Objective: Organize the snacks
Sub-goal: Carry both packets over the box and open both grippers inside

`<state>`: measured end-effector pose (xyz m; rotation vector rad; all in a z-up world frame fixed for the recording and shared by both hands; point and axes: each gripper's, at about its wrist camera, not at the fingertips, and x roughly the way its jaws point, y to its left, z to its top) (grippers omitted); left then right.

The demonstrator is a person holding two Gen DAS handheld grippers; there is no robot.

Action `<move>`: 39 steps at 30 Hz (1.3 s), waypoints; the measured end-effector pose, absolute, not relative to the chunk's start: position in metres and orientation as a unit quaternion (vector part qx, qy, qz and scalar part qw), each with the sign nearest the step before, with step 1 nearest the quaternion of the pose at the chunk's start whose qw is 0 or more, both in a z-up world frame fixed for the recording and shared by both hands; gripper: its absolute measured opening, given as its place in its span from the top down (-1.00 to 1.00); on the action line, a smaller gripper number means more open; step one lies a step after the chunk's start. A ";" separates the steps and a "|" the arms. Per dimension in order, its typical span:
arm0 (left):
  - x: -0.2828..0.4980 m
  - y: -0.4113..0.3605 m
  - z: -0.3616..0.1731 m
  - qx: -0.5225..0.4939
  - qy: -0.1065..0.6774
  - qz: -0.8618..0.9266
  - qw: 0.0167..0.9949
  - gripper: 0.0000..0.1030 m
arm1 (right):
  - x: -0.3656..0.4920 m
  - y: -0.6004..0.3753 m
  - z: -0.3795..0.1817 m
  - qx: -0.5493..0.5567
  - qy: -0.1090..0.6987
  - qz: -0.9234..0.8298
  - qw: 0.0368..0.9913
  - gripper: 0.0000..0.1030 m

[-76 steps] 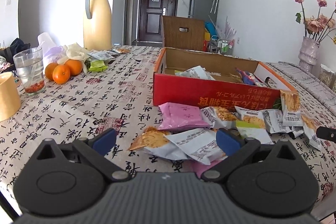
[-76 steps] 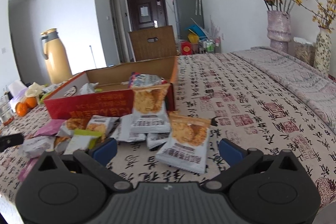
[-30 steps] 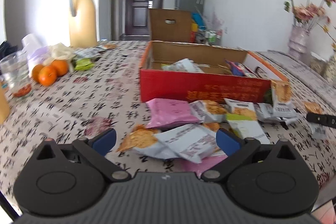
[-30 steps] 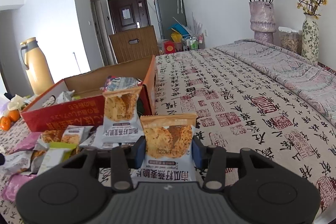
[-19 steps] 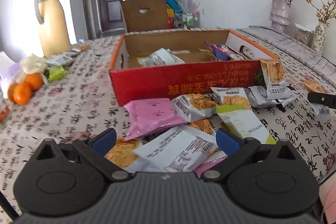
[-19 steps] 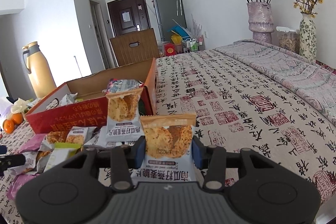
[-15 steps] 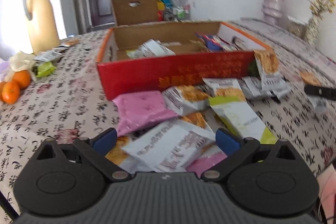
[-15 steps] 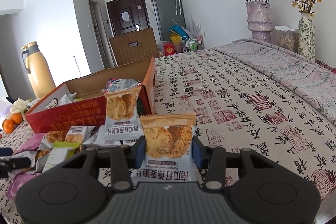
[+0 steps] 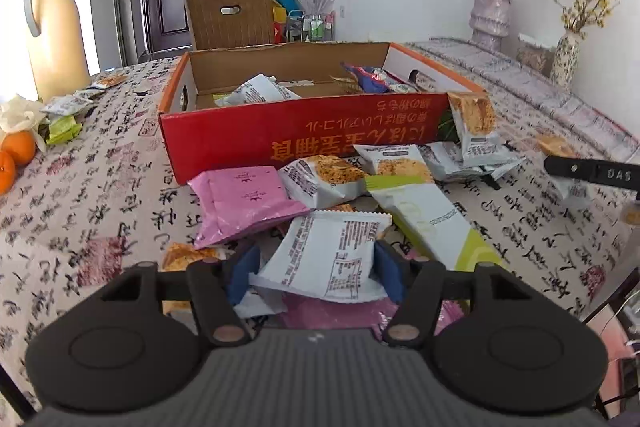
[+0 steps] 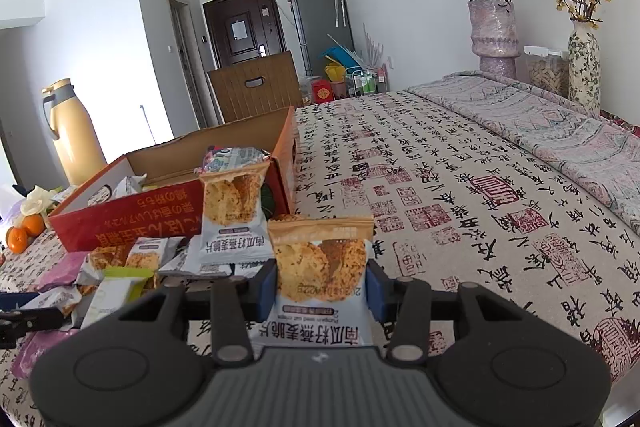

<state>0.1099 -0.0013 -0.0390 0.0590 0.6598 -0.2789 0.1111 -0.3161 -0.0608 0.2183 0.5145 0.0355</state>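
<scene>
A red cardboard box [image 9: 300, 131] stands open on the patterned tablecloth with a few snack packets inside. In front of it lies a pile of packets, among them a pink one [image 9: 244, 203] and a green-and-white one [image 9: 428, 223]. My left gripper [image 9: 316, 273] is low over the pile. Its jaws are closing, and the blue pads touch both edges of a white snack packet [image 9: 332, 255]. My right gripper [image 10: 322, 287] is shut on an orange-topped oat crisp packet [image 10: 320, 259], held just off the cloth to the right of the box [image 10: 136, 215].
A yellow thermos jug [image 9: 56, 31] and oranges [image 9: 16, 151] stand at the far left. Flower vases [image 9: 490, 15] stand at the far right and a brown chair back [image 9: 230, 17] behind the box. One crisp packet [image 9: 474, 123] leans on the box's right corner.
My left gripper has come closer to the pile and tipped down. Its jaws have gone from wide apart to closing on the white packet. The right gripper stays still, holding its packet.
</scene>
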 end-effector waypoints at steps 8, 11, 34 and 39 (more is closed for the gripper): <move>0.089 0.002 -0.037 0.006 0.298 -0.116 0.947 -0.22 | 0.108 -0.315 -0.061 0.108 0.255 0.020 0.961 0.14; 0.083 0.005 -0.033 -0.001 0.288 -0.107 0.952 -0.22 | 0.107 -0.313 -0.060 0.107 0.252 0.023 0.961 0.14; 0.119 0.011 0.028 -0.054 0.203 -0.067 0.975 -0.22 | 0.133 -0.260 -0.013 0.075 0.190 0.097 0.974 0.14; 0.144 0.010 0.038 -0.057 0.194 -0.055 0.978 -0.22 | 0.163 -0.241 0.001 0.073 0.178 0.119 0.974 0.14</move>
